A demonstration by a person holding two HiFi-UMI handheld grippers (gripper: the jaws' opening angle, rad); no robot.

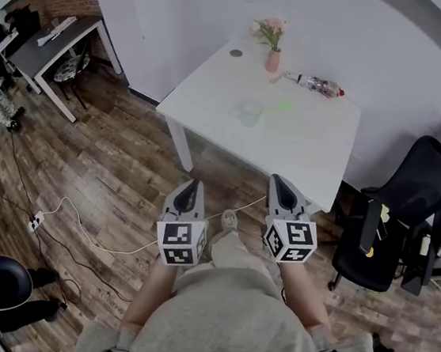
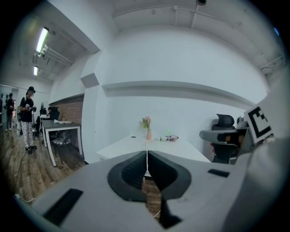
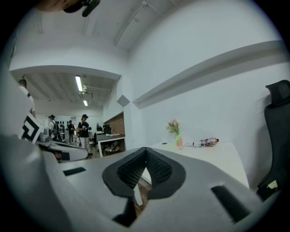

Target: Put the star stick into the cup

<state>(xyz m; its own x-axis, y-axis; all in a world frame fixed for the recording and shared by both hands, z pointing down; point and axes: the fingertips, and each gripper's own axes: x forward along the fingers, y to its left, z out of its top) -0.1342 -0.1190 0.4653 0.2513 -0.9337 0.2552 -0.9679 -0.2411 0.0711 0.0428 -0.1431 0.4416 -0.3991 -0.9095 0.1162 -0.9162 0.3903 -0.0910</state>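
Note:
A white table (image 1: 304,142) stands ahead of me. On it a clear cup (image 1: 250,111) sits near the middle, and the thin green star stick (image 1: 283,106) lies just right of the cup. The stick also shows as a green streak by the vase in the left gripper view (image 2: 168,132) and in the right gripper view (image 3: 178,137). My left gripper (image 1: 191,185) and right gripper (image 1: 282,183) hover side by side over the floor, short of the table's near edge. Both are shut with nothing between the jaws, as seen in the left gripper (image 2: 147,153) and right gripper (image 3: 146,149) views.
A vase of pink flowers (image 1: 273,57), a plastic bottle (image 1: 319,84) and a small dark disc (image 1: 235,53) sit at the table's far side. A black office chair (image 1: 412,211) stands right of the table. A desk (image 1: 58,36) is far left, and a cable with a power strip (image 1: 35,223) crosses the wooden floor.

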